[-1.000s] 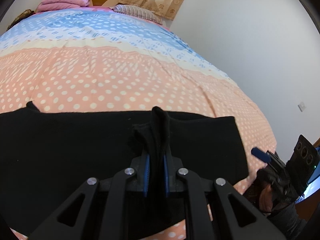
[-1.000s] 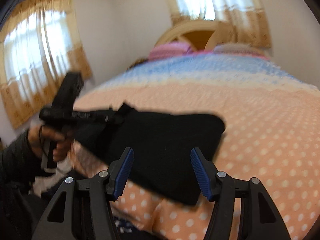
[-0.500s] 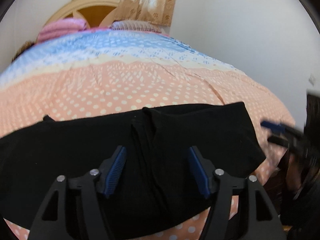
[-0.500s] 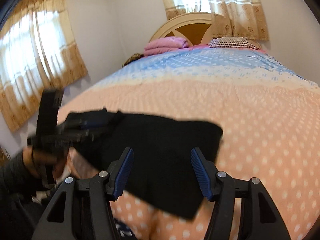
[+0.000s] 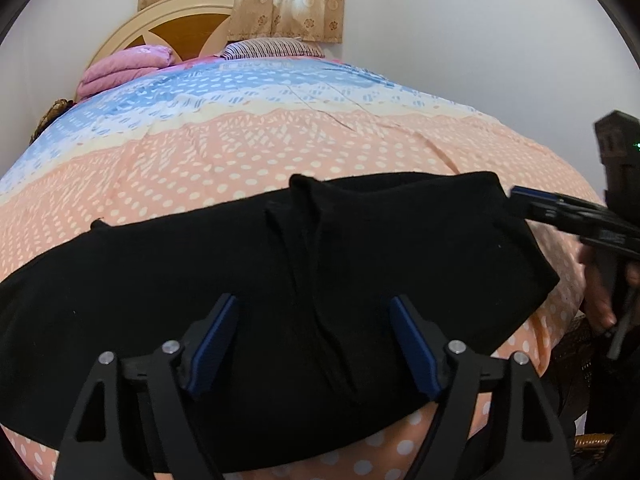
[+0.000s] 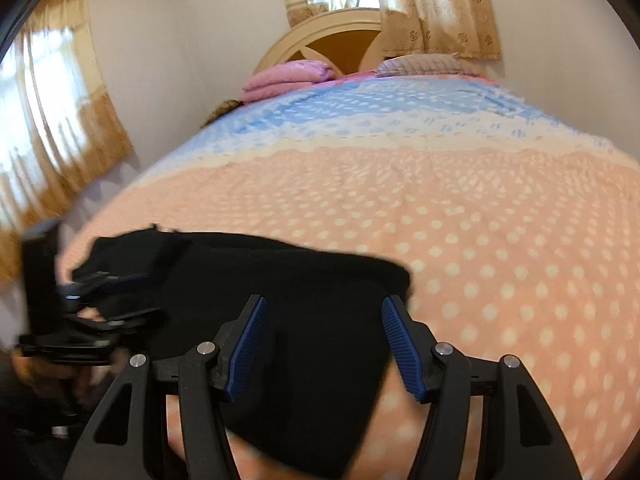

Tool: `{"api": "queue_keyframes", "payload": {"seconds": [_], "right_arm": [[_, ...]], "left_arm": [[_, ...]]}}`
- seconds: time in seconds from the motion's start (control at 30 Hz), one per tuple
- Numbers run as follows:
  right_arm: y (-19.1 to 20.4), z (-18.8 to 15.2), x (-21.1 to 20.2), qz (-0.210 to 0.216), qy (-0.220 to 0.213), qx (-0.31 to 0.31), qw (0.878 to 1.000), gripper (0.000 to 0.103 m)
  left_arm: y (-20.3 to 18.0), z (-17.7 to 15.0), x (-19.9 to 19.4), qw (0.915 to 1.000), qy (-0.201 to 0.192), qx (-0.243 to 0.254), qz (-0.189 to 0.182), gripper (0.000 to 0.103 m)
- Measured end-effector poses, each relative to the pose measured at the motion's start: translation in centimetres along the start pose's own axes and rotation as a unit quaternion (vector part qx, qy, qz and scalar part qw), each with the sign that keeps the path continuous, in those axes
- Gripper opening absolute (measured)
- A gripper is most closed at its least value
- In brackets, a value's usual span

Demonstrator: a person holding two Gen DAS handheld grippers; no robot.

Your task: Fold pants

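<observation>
The black pants (image 5: 280, 280) lie folded in a wide band across the near edge of the bed, with a raised crease down the middle. My left gripper (image 5: 314, 336) is open and empty just above the pants' middle. In the right wrist view the pants (image 6: 304, 312) lie at the lower left, and my right gripper (image 6: 322, 344) is open and empty over their right end. The right gripper also shows at the right edge of the left wrist view (image 5: 560, 208), near the pants' right corner. The left gripper shows blurred in the right wrist view (image 6: 104, 284).
The bed (image 5: 280, 136) has a peach, white and blue dotted cover. A pink folded blanket (image 5: 124, 68) and a striped pillow (image 5: 276, 48) lie by the wooden headboard (image 5: 180, 24). White walls and curtained windows (image 6: 52, 120) surround the bed.
My left gripper has opened and let go of the pants' middle fold, then drawn back. The right gripper has moved in over the pants' right end, still open.
</observation>
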State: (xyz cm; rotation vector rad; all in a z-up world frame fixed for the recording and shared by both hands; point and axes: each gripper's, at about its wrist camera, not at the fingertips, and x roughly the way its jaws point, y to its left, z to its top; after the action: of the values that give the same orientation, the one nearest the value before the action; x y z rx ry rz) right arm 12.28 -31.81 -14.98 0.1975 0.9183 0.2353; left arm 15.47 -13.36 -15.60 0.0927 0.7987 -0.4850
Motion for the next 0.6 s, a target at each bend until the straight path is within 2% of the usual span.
{"api": "queue_keyframes", "payload": {"seconds": [0.1,0.17,0.23,0.27,0.33,0.43,0.6], "right_arm": [[1.5,-1.5,-1.4,0.039,0.015,-0.015,0.999,0.062],[2.3,-3.3,-1.3,0.046,0.042,-0.022,0.998,0.062],[2.1,-4.9,-0.4,0.035,0.07,-0.025,0.997,0.062],[2.2,-5.3,-0.6,0.034,0.058,-0.038,0.997,0.062],[2.5,-5.3,-0.8,0.027,0.06,-0.047,0.997,0.062],[2.7,-4.6,-1.3,0.027,0.057,-0.026,0.998,0.062],[4.9,-3.1,-2.0,0.023,0.021,-0.05,0.998,0.063]], "left_arm": [[-0.1,-0.2,0.0,1.0,0.001,0.001,-0.001,0.085],[0.0,-0.2,0.0,1.0,0.0,-0.002,-0.003,0.089],[0.0,-0.3,0.0,1.0,-0.001,-0.005,-0.004,0.091],[0.0,-0.4,0.1,1.0,-0.001,-0.005,-0.005,0.091],[-0.1,-0.4,0.1,1.0,-0.002,-0.004,-0.004,0.092],[-0.1,-0.4,0.0,0.9999,-0.001,-0.006,-0.008,0.092],[0.1,-0.3,-0.2,0.9998,-0.001,-0.012,-0.013,0.093]]}}
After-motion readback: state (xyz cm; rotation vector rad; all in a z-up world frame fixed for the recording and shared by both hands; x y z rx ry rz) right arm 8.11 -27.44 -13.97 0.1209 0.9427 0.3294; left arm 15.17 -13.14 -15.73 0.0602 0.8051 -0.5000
